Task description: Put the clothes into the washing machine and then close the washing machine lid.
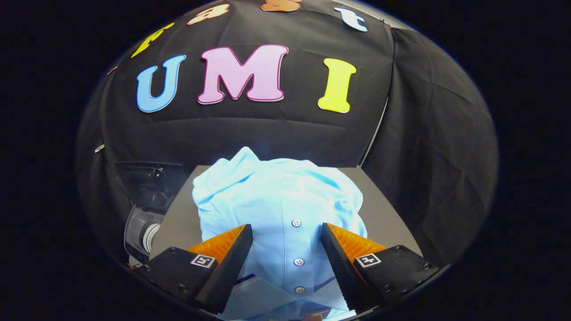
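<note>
Your gripper (pixel 285 240) hangs over the light blue shirt (pixel 279 200), jaws apart, its buttoned front running between them and nothing clamped yet. That shirt lies heaped on the grey worktop (pixel 178 223). At the far left sits the washing machine (pixel 145 223). Nothing looks done: you must yet grasp, load and close the lid.

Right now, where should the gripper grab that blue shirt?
Grab the buttoned strip of the shirt, coming straight down from above. That raised fold lies between the open fingers of the hand-held gripper, so closing should pinch it.
</note>
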